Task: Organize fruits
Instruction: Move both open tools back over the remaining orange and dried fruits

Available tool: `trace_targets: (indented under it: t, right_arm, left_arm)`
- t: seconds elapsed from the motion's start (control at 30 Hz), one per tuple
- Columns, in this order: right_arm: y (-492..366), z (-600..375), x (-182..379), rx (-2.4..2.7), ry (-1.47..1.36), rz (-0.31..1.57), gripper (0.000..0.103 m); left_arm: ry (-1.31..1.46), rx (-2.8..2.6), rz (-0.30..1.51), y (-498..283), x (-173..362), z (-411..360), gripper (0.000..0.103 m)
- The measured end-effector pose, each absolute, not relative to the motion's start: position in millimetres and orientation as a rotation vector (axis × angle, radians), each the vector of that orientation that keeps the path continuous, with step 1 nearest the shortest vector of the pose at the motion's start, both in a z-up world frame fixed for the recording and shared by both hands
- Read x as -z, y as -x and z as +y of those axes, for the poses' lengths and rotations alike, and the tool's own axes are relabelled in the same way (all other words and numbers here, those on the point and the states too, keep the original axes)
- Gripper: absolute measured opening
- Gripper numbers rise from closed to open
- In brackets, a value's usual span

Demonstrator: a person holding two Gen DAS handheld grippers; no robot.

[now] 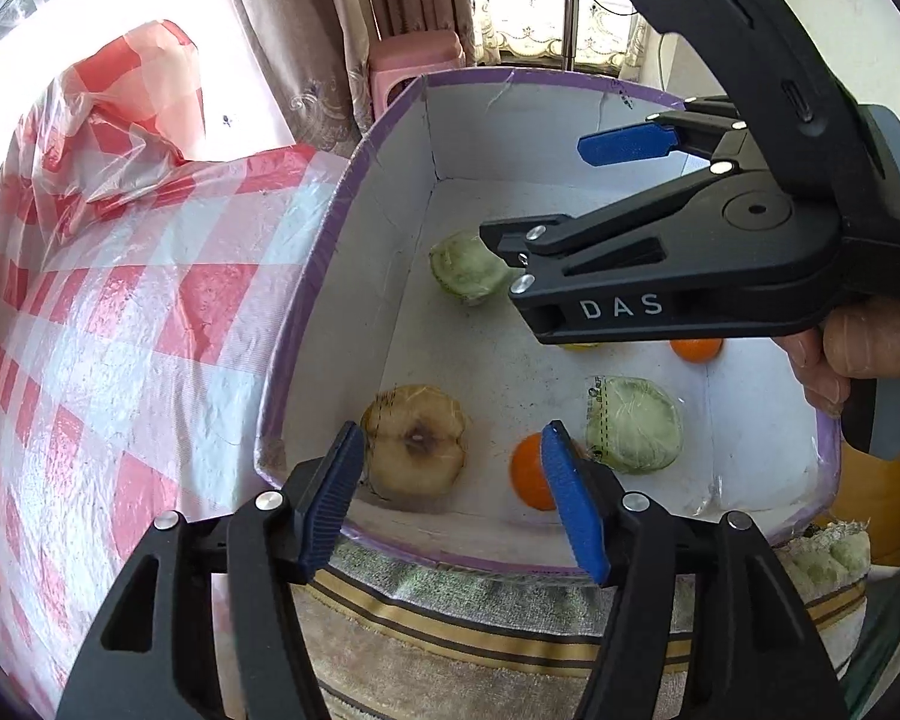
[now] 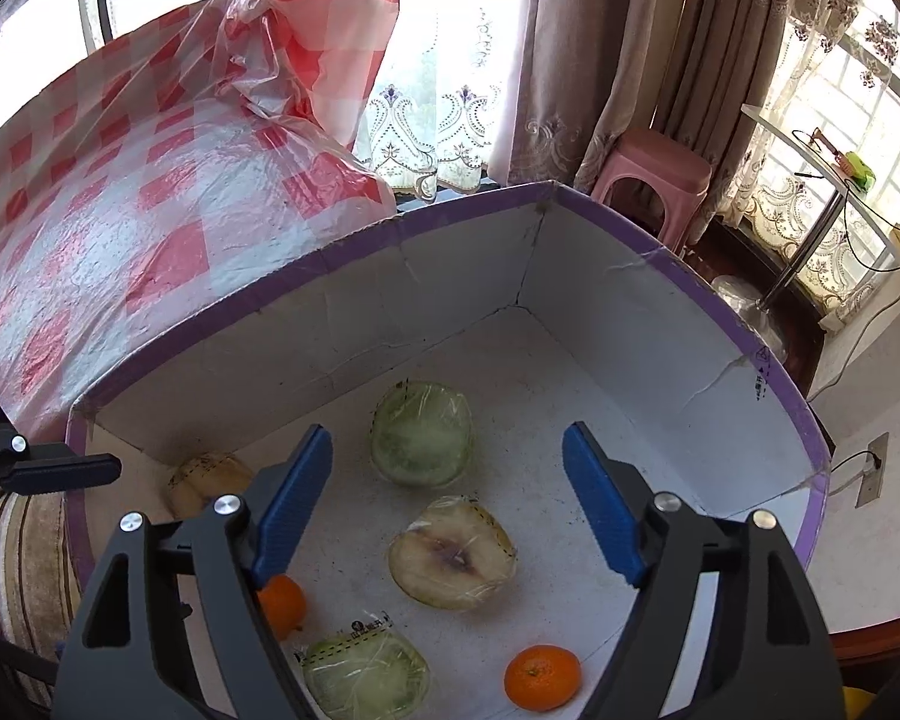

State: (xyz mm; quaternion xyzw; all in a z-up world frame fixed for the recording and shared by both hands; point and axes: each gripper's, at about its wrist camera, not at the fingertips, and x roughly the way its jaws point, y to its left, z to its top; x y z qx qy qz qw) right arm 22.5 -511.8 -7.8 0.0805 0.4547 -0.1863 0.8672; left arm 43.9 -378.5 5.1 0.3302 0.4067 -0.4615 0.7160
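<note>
A white box with a purple rim (image 1: pixel 306 324) (image 2: pixel 306 258) holds wrapped fruit. In the left wrist view I see a brown apple half (image 1: pixel 414 444), two green wrapped fruits (image 1: pixel 468 267) (image 1: pixel 633 423) and two oranges (image 1: pixel 528 474) (image 1: pixel 696 349). My left gripper (image 1: pixel 453 495) is open and empty above the box's near rim. My right gripper (image 1: pixel 570 192) (image 2: pixel 447 504) is open and empty, held over the box's middle. The right wrist view shows a green fruit (image 2: pixel 421 433), an apple half (image 2: pixel 453 555), another apple half (image 2: pixel 207 483), a green one (image 2: pixel 366 675) and two oranges (image 2: pixel 541 677) (image 2: pixel 282 603).
A red-and-white checked plastic cloth (image 1: pixel 102 312) (image 2: pixel 120 204) covers the surface left of the box. A striped towel (image 1: pixel 450 630) lies under the box's near edge. A pink stool (image 2: pixel 654 177), curtains and a glass table (image 2: pixel 834 180) stand behind.
</note>
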Motion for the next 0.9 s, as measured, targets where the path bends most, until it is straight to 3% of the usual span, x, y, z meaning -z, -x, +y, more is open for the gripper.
trace_targets:
  t: [0.1, 0.57, 0.9]
  right_arm:
    - [-20.9, -508.6, 2.6, 0.389, -0.161, 0.931, 0.084]
    - [-19.0, -474.8, -29.9, 0.326, -0.124, 0.853, 0.093]
    - [-26.2, -425.0, -48.1, 0.199, -0.070, 0.804, 0.100]
  left_arm:
    - [-0.709, 0.997, 0.864, -45.7, -15.8, -368.3, 0.072]
    - [-0.685, 0.821, 0.729, -45.0, -47.0, -318.6, 0.080]
    - [-0.492, 0.687, 0.698, -57.8, -80.1, -247.1, 0.088]
